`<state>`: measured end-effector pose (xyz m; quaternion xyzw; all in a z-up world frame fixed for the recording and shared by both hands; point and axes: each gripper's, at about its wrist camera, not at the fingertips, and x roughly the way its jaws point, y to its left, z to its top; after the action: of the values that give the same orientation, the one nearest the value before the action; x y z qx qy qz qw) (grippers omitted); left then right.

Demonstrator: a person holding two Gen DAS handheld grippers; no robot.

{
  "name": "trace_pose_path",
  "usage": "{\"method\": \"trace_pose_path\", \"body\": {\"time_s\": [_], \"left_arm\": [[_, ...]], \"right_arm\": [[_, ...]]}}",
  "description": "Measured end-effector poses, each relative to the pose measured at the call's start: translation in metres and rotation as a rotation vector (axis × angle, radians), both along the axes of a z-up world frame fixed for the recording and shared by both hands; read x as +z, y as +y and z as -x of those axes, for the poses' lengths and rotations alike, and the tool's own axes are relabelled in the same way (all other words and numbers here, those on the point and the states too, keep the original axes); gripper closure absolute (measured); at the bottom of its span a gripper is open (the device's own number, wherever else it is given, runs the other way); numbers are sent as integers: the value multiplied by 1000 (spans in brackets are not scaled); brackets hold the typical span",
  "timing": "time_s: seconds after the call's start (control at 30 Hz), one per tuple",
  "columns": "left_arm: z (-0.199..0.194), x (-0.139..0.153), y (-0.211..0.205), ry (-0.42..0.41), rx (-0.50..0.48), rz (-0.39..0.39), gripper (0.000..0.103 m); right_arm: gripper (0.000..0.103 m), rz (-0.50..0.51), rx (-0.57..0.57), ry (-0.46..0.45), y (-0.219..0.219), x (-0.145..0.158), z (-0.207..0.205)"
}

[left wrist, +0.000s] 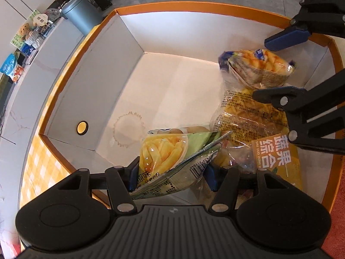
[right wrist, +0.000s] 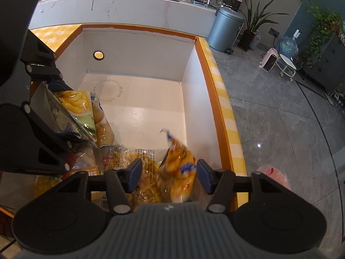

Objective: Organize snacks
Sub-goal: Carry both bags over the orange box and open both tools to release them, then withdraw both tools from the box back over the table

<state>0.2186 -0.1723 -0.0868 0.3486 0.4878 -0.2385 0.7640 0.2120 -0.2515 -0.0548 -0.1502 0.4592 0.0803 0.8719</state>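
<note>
Green fries bag (left wrist: 170, 161) sat between left gripper (left wrist: 171, 176) pads, contact unclear. Right gripper (right wrist: 169, 176) stood open around blurred yellow packet (right wrist: 179, 172), lower centre, above white box (right wrist: 140, 49).

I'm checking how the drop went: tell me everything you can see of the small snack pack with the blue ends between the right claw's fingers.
The small snack pack is clear crinkly film with blue ends, showing orange-yellow pieces. It is blurred, tilted on end in the white box, over a flat clear fries bag. It sits between the right claw fingers, which stand apart from it.

Home lounge: houseplant (right wrist: 254, 19), heater (right wrist: 268, 61).
</note>
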Motion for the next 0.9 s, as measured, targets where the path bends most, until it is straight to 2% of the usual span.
{"method": "trace_pose_path", "body": {"time_s": [0.13, 0.17, 0.3, 0.63, 0.9], "left_arm": [[-1, 0, 0, -5, 14, 6, 27], [-1, 1, 0, -12, 16, 2, 21], [3, 5, 1, -43, 1, -7, 13], [16, 27, 5, -90, 1, 18, 11], [35, 53, 18, -141, 19, 97, 11]], "right_arm": [[43, -4, -2, -2, -1, 2, 1], [42, -5, -1, -3, -1, 2, 2], [39, -7, 3, -2, -1, 3, 3], [34, -1, 12, -18, 6, 8, 10], [24, -5, 15, -45, 11, 22, 24]]}}
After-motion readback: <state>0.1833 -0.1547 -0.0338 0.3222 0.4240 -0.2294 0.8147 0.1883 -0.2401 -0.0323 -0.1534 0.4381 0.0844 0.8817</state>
